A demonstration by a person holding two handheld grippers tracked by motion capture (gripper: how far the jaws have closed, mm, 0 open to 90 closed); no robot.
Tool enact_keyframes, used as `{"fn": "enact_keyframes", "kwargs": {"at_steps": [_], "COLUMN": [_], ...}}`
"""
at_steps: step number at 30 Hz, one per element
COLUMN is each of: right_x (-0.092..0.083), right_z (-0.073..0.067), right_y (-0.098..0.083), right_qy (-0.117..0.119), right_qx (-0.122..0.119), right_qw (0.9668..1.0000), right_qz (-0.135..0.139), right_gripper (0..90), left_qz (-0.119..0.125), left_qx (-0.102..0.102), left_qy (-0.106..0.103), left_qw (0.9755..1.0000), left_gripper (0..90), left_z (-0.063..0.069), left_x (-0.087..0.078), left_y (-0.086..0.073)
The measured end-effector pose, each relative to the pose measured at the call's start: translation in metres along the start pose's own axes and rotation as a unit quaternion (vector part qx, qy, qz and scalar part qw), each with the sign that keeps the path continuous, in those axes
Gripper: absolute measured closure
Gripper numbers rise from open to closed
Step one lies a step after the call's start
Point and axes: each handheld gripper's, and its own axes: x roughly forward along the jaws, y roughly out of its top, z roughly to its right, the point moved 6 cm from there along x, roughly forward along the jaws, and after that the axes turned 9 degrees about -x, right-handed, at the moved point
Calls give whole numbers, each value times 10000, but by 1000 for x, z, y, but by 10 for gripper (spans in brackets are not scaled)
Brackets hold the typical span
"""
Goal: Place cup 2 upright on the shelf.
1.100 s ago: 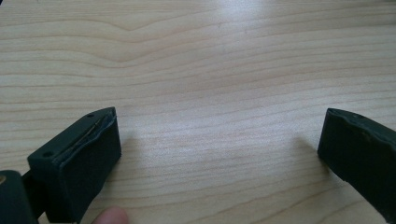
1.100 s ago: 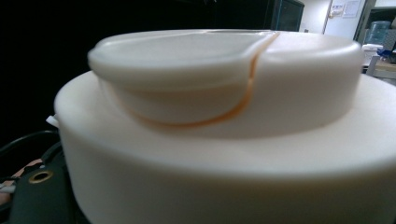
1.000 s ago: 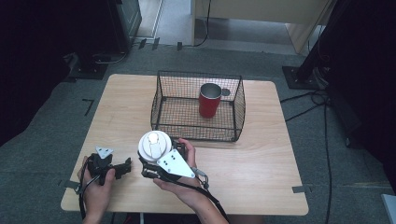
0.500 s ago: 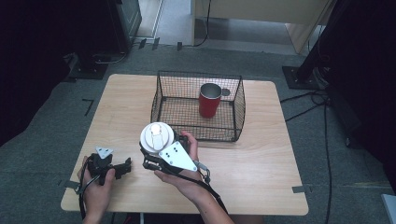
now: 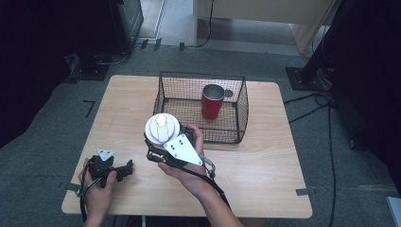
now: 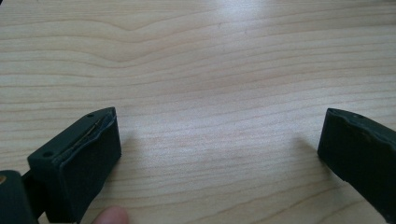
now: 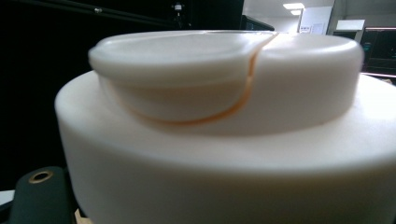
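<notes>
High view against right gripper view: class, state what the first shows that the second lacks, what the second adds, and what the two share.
High view alone: the wire basket holding a red cup, the wooden table, and the left gripper resting low near the table's front edge. Right gripper view alone: a thin orange line curving across the lid's raised top. Shared: the white lidded container gripped by the right gripper.

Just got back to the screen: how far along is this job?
Done: the red cup stands in the wire basket. In hand: the right gripper holds the white lidded cup above the table. Left: setting it down, probably in the basket. The left gripper rests open.
</notes>
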Motion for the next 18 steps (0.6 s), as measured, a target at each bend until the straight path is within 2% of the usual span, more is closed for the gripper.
{"fn": "enact_keyframes", "kwargs": {"at_steps": [13,18], "right_x": [9,13], "right_z": [11,18], "right_y": [10,13], "right_qy": [-164,-302], "right_qx": [-37,-19], "right_qw": [9998,9995], "right_qz": [50,49], "right_gripper": [145,145], "left_qz": [-1,5], "left_qx": [4,-2], "left_qy": [1,0], "left_qw": [10000,10000], "left_gripper": [0,0], "left_z": [0,0], "left_x": [0,0], "left_y": [0,0]}}
